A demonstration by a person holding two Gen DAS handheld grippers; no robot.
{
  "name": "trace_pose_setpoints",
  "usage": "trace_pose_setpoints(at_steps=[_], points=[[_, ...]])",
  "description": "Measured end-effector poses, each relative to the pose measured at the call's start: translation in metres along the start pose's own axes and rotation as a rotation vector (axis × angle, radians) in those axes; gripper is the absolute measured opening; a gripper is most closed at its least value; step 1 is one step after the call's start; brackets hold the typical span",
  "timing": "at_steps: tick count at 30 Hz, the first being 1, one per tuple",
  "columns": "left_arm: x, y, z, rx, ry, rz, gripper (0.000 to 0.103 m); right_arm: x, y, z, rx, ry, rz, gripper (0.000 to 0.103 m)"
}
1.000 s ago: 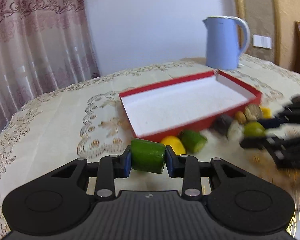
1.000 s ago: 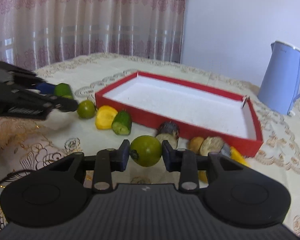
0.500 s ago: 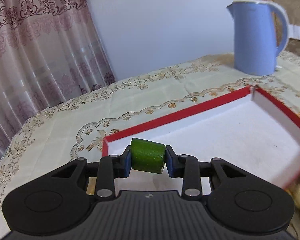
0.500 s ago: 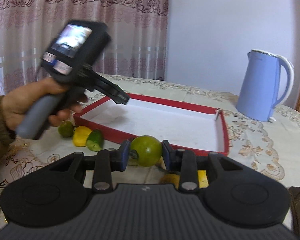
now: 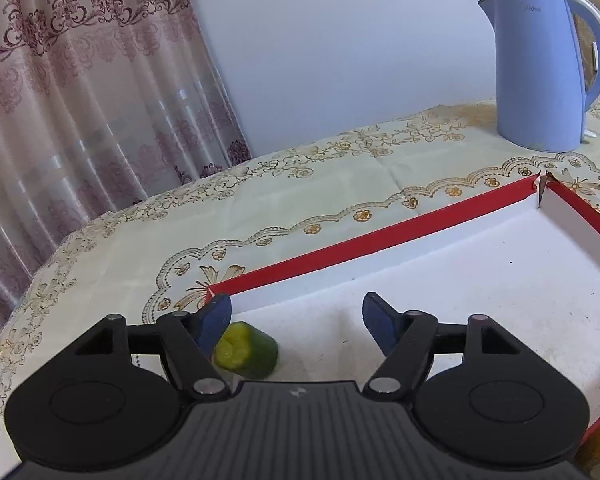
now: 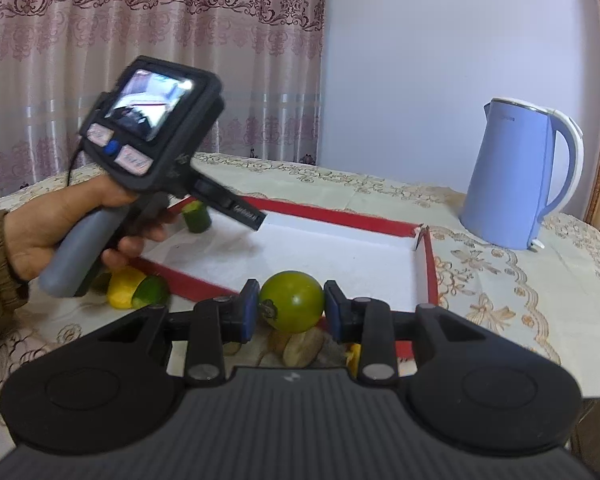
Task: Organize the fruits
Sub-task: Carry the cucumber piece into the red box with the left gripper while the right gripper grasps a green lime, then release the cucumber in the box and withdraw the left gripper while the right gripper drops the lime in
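1. The left gripper [image 5: 296, 320] has just let go: a second ago its pads were clamped on the green cucumber piece [image 5: 247, 350], and now its jaws are opening with nothing pressed between them. That means the first piece is delivered into the red tray [image 5: 380, 236].
2. The cucumber piece lies on the tray's white floor in the near left corner, just beside the left pad, cut face toward the camera, low between the spread fingers rather than centred.
3. In the right wrist view the right gripper [image 6: 291, 309] is closed tight on a round green fruit [image 6: 292, 306], held above the tray's near wall, unchanged in its grip from a second ago.
4. Just below that fruit, more pieces lie on the tablecloth [image 6: 500, 300] outside the tray; a yellow piece [image 6: 124, 292] and another green piece [image 6: 152, 292] sit by the left corner.
5. Farther off, a hand [image 6: 60, 232] holds the left gripper over the tray, and the blue kettle [image 6: 516, 176] stands well apart.
6. Judged from this, the round fruit looks next to go in.
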State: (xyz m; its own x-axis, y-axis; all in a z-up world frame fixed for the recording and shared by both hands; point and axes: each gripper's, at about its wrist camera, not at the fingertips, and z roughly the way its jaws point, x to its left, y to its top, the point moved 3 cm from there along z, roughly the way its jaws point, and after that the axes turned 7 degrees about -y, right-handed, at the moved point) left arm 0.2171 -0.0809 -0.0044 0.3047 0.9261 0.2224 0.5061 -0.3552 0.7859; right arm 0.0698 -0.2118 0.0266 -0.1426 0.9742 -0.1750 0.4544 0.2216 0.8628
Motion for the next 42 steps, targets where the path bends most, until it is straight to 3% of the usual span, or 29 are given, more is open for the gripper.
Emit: trace_pose_setpoints(at_steps=[8, 17, 19, 21, 22, 23, 28, 30, 32, 37, 42], points=[[0.009, -0.007, -0.007, 0.025, 0.018, -0.035, 0.072, -0.026, 0.029, 0.045, 0.037, -0.031, -0.001, 0.032], [0.028, -0.022, -0.025, 0.035, 0.041, -0.095, 0.073, -0.044, 0.039, 0.120, 0.148, -0.078, 0.045, 0.032], [0.033, -0.025, -0.030, 0.036, 0.042, -0.112, 0.077, -0.046, 0.038, 0.135, 0.174, -0.089, 0.064, 0.032], [0.038, -0.029, -0.035, 0.036, 0.050, -0.126, 0.079, -0.047, 0.036, 0.148, 0.212, -0.090, 0.071, 0.037], [0.040, -0.032, -0.038, 0.038, 0.054, -0.130, 0.079, -0.047, 0.035, 0.151, 0.217, -0.101, 0.078, 0.047], [0.041, -0.034, -0.040, 0.040, 0.056, -0.134, 0.079, -0.047, 0.034, 0.150, 0.212, -0.113, 0.080, 0.057], [0.052, -0.047, -0.053, 0.042, 0.070, -0.181, 0.079, -0.044, 0.036, 0.112, 0.127, -0.113, 0.100, 0.062], [0.059, -0.057, -0.065, 0.019, 0.084, -0.219, 0.079, -0.043, 0.034, 0.083, 0.063, -0.129, 0.110, 0.075], [0.065, -0.071, -0.081, -0.003, 0.088, -0.272, 0.079, -0.044, 0.028, 0.055, 0.007, -0.163, 0.123, 0.080], [0.067, -0.109, -0.112, -0.034, 0.081, -0.336, 0.080, -0.038, -0.009, 0.002, -0.085, -0.278, 0.160, 0.088], [0.063, -0.127, -0.122, -0.025, 0.019, -0.312, 0.080, -0.037, -0.032, -0.011, -0.090, -0.310, 0.192, 0.091]])
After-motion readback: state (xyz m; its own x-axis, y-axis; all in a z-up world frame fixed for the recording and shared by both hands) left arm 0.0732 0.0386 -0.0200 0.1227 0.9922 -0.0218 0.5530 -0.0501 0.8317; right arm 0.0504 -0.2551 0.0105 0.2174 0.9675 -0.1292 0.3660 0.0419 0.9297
